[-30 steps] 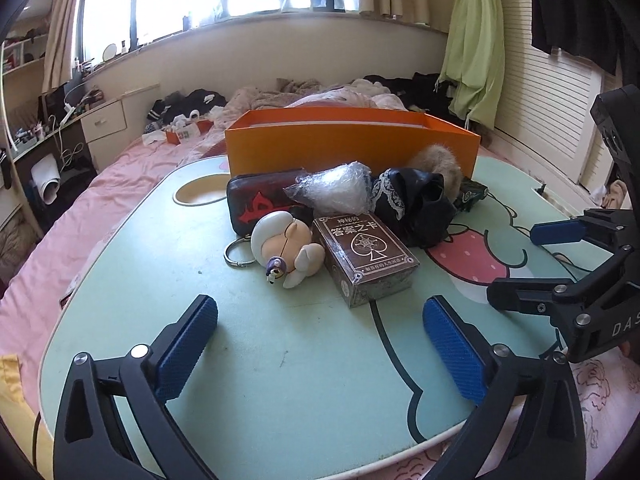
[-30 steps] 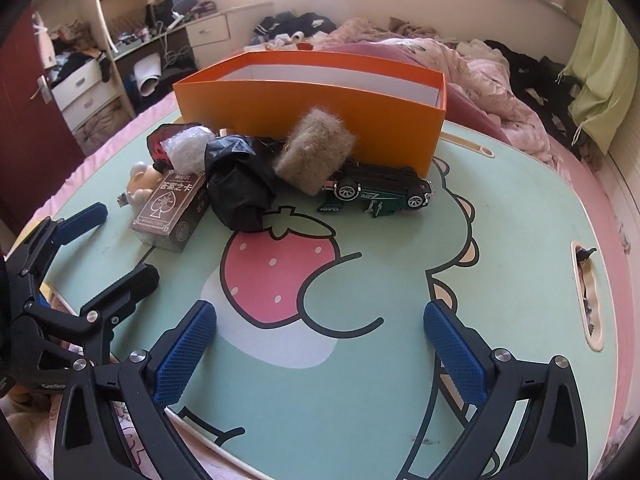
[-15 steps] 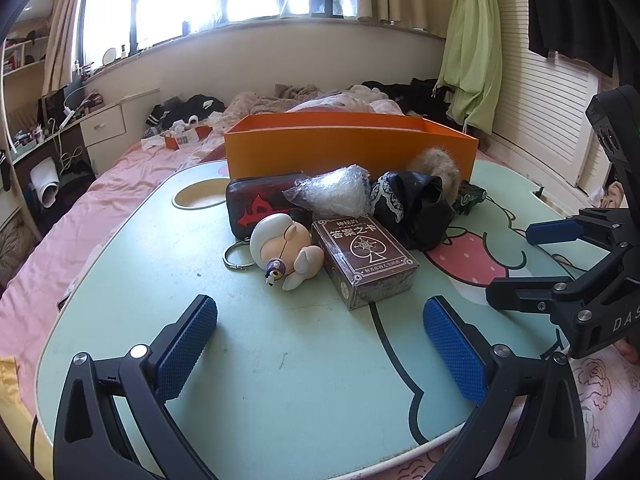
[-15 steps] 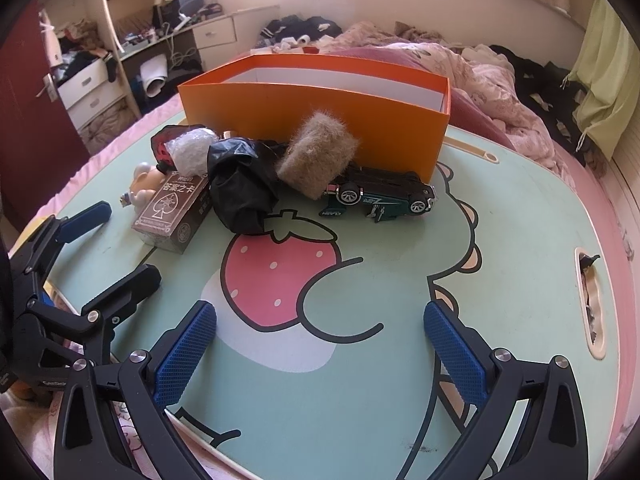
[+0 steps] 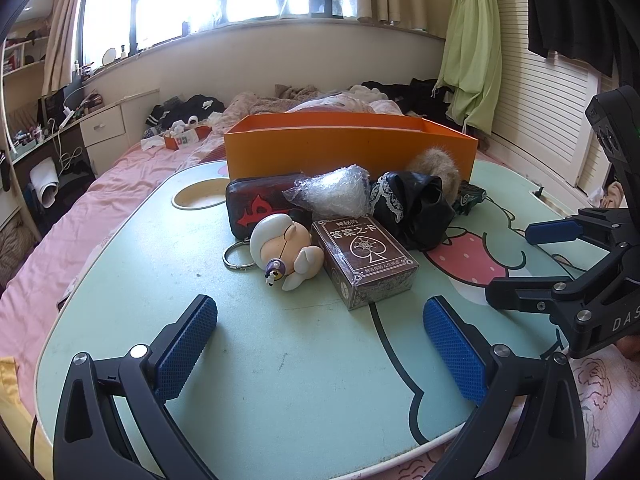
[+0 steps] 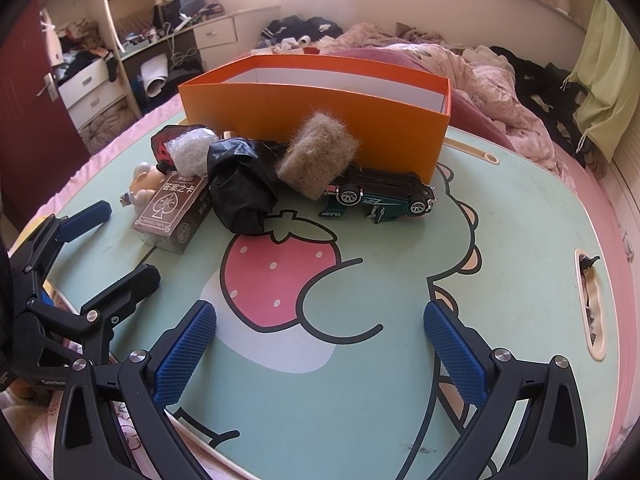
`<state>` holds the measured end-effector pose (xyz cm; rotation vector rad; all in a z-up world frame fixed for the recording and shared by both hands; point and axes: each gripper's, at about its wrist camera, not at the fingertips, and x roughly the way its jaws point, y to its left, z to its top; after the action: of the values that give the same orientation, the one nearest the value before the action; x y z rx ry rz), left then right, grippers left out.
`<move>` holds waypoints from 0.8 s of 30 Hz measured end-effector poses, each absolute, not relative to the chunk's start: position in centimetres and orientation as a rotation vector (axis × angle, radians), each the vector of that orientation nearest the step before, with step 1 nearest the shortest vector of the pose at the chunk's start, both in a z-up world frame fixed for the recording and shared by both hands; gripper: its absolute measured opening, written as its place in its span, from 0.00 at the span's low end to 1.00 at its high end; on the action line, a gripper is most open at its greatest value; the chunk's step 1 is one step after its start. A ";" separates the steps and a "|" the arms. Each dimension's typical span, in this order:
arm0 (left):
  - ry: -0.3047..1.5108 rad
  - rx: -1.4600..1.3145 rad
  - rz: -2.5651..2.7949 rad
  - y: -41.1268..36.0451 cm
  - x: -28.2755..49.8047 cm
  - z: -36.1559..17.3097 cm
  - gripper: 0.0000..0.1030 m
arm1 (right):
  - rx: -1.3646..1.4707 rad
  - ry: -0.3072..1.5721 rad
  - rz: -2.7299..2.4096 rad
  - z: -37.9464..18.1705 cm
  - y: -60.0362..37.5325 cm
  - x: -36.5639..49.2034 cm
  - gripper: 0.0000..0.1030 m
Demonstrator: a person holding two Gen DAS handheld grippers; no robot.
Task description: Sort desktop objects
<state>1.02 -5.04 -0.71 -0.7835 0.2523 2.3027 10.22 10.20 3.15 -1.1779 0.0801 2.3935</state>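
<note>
An orange box [image 5: 348, 152] [image 6: 316, 120] stands open at the far side of the green table [image 5: 280, 360]. In front of it lie a dark pouch [image 5: 256, 208], a clear plastic bag [image 5: 336, 194], a doll keychain [image 5: 284, 248], a brown card box [image 5: 366, 262] [image 6: 174, 210], black cloth [image 5: 416, 208] [image 6: 240, 192], a furry tan block [image 6: 318, 160] and an overturned green toy car [image 6: 380, 198]. My left gripper [image 5: 320, 344] is open and empty, short of the doll and card box. My right gripper [image 6: 320, 344] is open and empty over the strawberry print, short of the car.
The table [image 6: 500, 240] sits on a pink bed with clothes piled behind. A cup hole [image 5: 200, 196] lies at the table's far left and a slot [image 6: 590, 304] at its right edge. A desk with drawers [image 5: 104, 128] stands at the left.
Both grippers have tilted slightly, so the objects sit a little lower and nearer in each view. Nothing on the table has moved; both grippers stay open.
</note>
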 end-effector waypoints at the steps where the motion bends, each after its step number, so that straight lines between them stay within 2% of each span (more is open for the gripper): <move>1: 0.252 -0.783 2.303 -5.1 1.1 -0.7 1.00 | -1.177 0.079 2.394 3.1 10.2 10.2 1.00; 16: 0.251 -0.782 2.303 -5.2 1.1 -0.7 1.00 | -1.167 0.076 2.396 3.4 10.4 10.3 1.00; 17: 0.251 -0.782 2.303 -5.2 1.1 -0.8 1.00 | -1.166 0.078 2.399 3.5 10.5 10.2 0.98; 19: 0.251 -0.781 2.302 -5.2 1.1 -0.8 1.00 | -1.152 0.079 2.429 4.0 10.3 10.2 0.84; 24: 0.251 -0.778 2.301 -5.2 1.1 -0.7 1.00 | -1.061 0.105 2.568 6.8 9.3 8.5 0.79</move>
<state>1.13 -5.16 -0.69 -0.7777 0.2509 2.3013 8.48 9.29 6.78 -1.0605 0.1047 2.5682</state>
